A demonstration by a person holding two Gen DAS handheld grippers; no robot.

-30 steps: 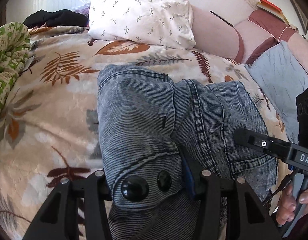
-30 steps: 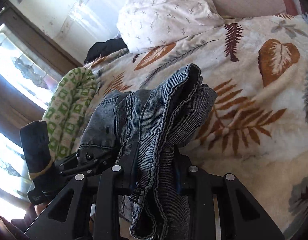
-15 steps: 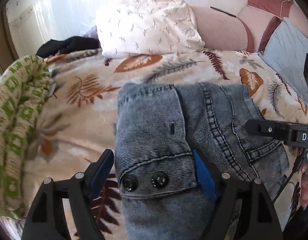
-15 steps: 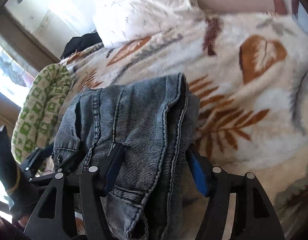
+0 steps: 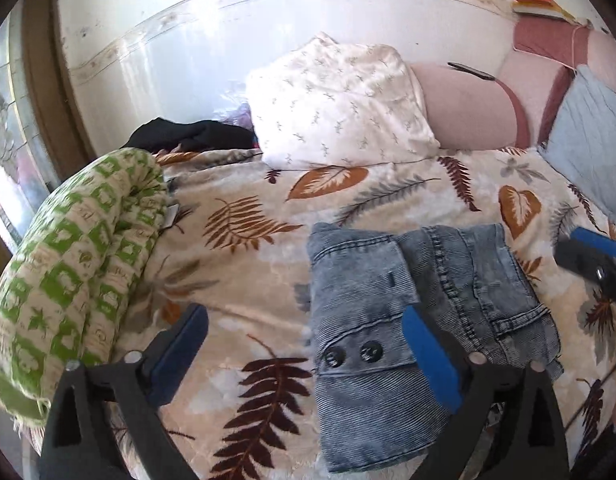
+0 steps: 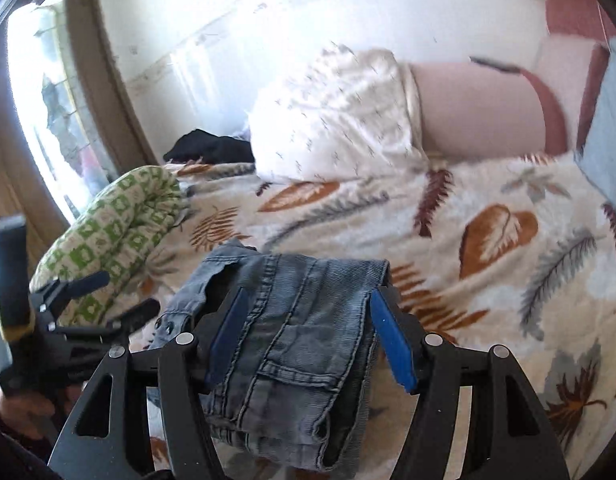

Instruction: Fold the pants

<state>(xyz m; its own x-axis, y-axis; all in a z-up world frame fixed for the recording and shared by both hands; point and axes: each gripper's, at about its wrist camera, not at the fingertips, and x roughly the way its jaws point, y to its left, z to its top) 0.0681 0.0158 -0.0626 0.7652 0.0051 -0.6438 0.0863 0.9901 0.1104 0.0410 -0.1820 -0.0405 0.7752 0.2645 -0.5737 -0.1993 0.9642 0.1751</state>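
The folded pants (image 5: 420,320) lie flat on the leaf-patterned blanket (image 5: 243,264), a compact grey-blue denim bundle on the near half of the bed. My left gripper (image 5: 303,352) is spreading its jaws, now very wide, and grips nothing: bare blanket fills most of the gap, and only the left edge of the denim, with its two dark buttons, reaches in between the fingers. The right-hand blue pad (image 5: 428,364) stands over the bundle, but I cannot tell whether it touches the cloth.

My right gripper (image 6: 308,340) sits about half open over the right end of the pants (image 6: 303,344). The denim fills the space between its two blue pads (image 6: 392,344), and the right pad is just beside the folded edge. The cloth lies slack on the blanket, not lifted or pinched, so I read this grip as let go.

In the right wrist view the left gripper (image 6: 107,296) shows at the near left, just beside the buttoned corner of the bundle. A green-and-white rolled quilt (image 5: 75,280) lies well to the left of the pants, and a white pillow (image 5: 340,108) sits beyond them against the wall
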